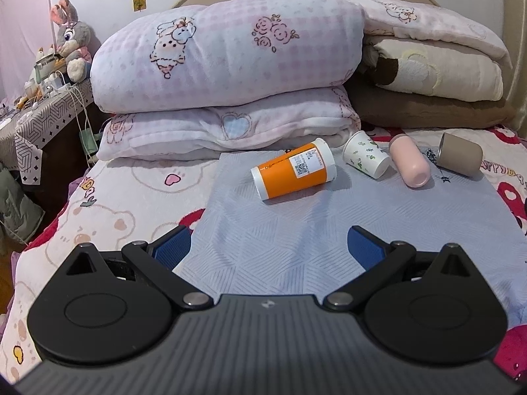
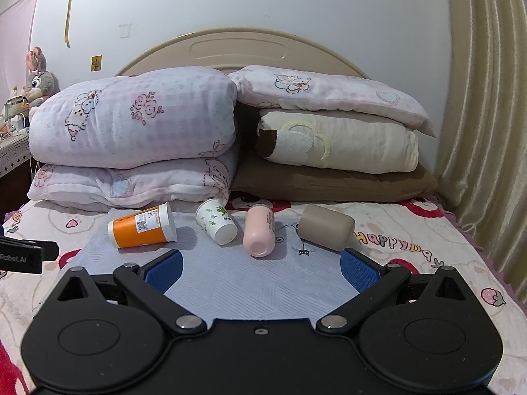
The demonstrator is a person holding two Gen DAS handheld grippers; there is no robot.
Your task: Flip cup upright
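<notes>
Several cups lie on their sides in a row on a grey mat (image 1: pixel 296 237) (image 2: pixel 230 279) on the bed. From left to right: an orange cup with a white label (image 1: pixel 294 175) (image 2: pixel 142 225), a white paper cup with green leaves (image 1: pixel 365 158) (image 2: pixel 216 221), a pink cup (image 1: pixel 409 164) (image 2: pixel 260 234) and a taupe cup (image 1: pixel 460 159) (image 2: pixel 327 227). My left gripper (image 1: pixel 270 245) is open and empty, well short of the orange cup. My right gripper (image 2: pixel 262 268) is open and empty, just short of the pink and taupe cups.
Folded quilts and pillows (image 1: pixel 227 75) (image 2: pixel 131 138) are stacked against the headboard behind the cups. A cluttered bedside table (image 1: pixel 42 105) with a plush rabbit (image 1: pixel 70 38) stands at the left. A curtain (image 2: pixel 487 115) hangs at the right. The left gripper's body (image 2: pixel 23 255) shows at the right wrist view's left edge.
</notes>
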